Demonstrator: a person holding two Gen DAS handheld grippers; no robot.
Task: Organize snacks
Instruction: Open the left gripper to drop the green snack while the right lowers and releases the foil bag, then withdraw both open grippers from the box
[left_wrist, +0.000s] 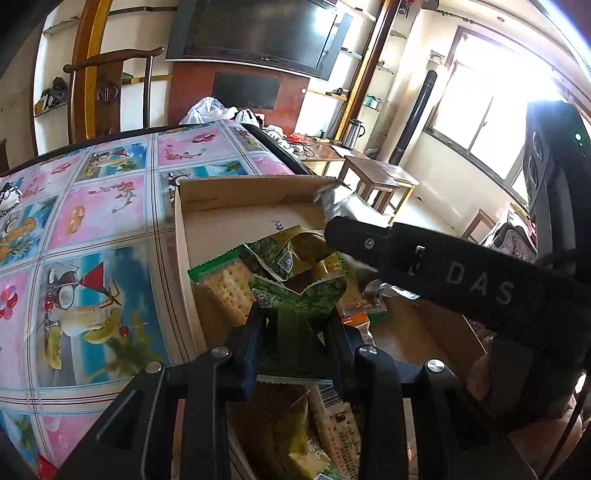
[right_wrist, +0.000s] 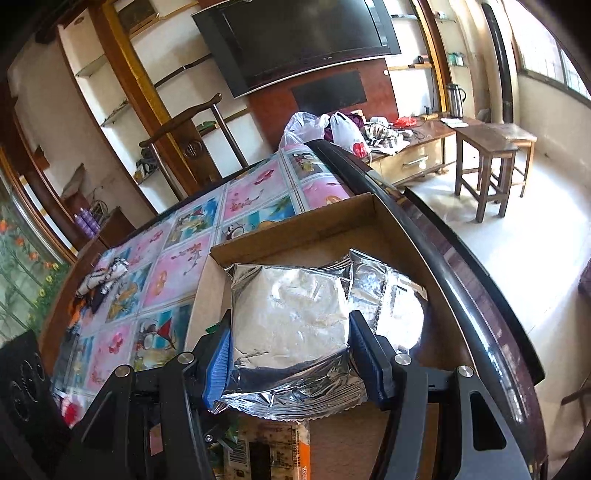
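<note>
The left gripper (left_wrist: 295, 325) was nearly closed, its fingers pinching a green packet (left_wrist: 291, 314) by a crumpled fold. That packet hung over the near part of a shallow cardboard box (left_wrist: 255, 192) on the counter (left_wrist: 92, 229), which was covered with a flowered cloth of pink and blue squares. Just beyond the packet lay a cracker pack (left_wrist: 229, 284) with a green end, and more green wrappers (left_wrist: 291, 254) were heaped beside it. Below the gripper, more snack packs (left_wrist: 332, 424) lay in the box.

The right gripper (right_wrist: 291, 350) stood at a middling width, clamped on both sides of a silver foil pouch (right_wrist: 291, 314). The pouch sat over the box (right_wrist: 295, 218), towards its right side, with a second foil pouch (right_wrist: 391, 295) just behind and to the right, touching it. An orange-edged pack (right_wrist: 269, 450) showed below the held pouch. In the left view the right gripper's finger (left_wrist: 369, 240) crossed above the heap, with the foil pouch (left_wrist: 340, 203) showing past its tip near the box's far corner.

A chair (right_wrist: 192, 144) stood behind the counter.
</note>
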